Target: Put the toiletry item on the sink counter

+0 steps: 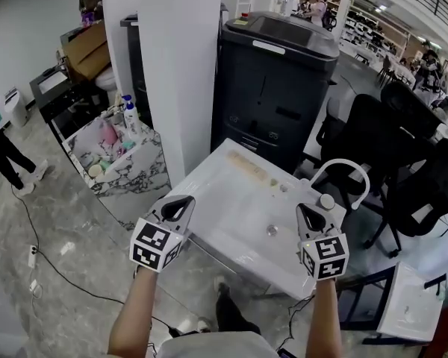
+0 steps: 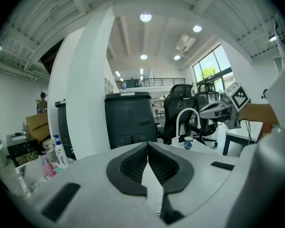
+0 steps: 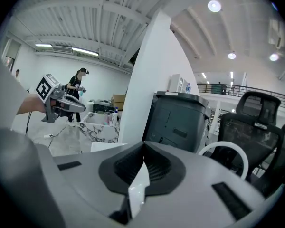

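Both grippers hover over the near edge of the white sink counter (image 1: 231, 192). My left gripper (image 1: 185, 201) is shut with nothing between its jaws; in its own view the pads meet at the left gripper's tip (image 2: 147, 147). My right gripper (image 1: 305, 211) is also shut and empty, seen up close as the right gripper's closed tip (image 3: 143, 149). Toiletry items lie in a marble-patterned box (image 1: 145, 171) on the floor to the left, among them a white pump bottle (image 1: 128, 115) with a blue top, also seen as the pump bottle (image 2: 60, 151).
A white arched faucet (image 1: 345, 171) and a small cup (image 1: 326, 200) stand at the counter's right end, a drain (image 1: 271, 230) in its basin. Behind are a white pillar (image 1: 181, 73) and a dark copier (image 1: 276, 80). Black office chairs (image 1: 403, 148) crowd the right.
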`<state>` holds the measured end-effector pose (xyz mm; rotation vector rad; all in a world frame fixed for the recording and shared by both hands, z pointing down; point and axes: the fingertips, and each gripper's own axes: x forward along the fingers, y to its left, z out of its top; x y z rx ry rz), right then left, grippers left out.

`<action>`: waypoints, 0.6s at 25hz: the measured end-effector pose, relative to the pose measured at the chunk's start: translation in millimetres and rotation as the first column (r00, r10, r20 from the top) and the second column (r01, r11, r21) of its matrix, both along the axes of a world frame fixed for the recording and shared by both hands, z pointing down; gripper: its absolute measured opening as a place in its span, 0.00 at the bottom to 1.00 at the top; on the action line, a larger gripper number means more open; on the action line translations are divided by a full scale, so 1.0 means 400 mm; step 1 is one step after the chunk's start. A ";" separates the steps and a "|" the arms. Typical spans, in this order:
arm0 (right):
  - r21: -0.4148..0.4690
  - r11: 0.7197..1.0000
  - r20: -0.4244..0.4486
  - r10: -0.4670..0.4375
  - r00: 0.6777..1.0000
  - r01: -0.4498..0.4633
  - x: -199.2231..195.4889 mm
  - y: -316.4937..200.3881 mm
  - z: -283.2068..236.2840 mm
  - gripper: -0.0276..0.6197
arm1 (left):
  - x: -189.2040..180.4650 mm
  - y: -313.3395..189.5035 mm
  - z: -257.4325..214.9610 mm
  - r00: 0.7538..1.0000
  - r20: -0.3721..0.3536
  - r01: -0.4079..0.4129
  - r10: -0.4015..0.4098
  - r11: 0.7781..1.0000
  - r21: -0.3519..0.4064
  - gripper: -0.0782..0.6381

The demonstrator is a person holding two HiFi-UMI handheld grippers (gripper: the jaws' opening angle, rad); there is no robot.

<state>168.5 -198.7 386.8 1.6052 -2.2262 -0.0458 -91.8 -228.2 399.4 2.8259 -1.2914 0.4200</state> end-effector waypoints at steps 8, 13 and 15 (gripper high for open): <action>0.060 0.998 0.035 -0.021 0.999 0.019 -0.047 0.169 -0.072 0.04 | -0.021 0.153 -0.073 1.000 0.023 -0.022 0.020 0.998 0.067 0.12; 0.089 0.996 0.050 -0.029 0.998 0.025 -0.069 0.241 -0.099 0.04 | -0.036 0.222 -0.120 1.000 0.016 -0.024 0.022 0.994 0.106 0.12; 0.097 0.995 0.049 -0.031 0.998 0.026 -0.073 0.264 -0.105 0.04 | -0.037 0.244 -0.136 1.000 0.014 -0.027 0.026 0.992 0.122 0.12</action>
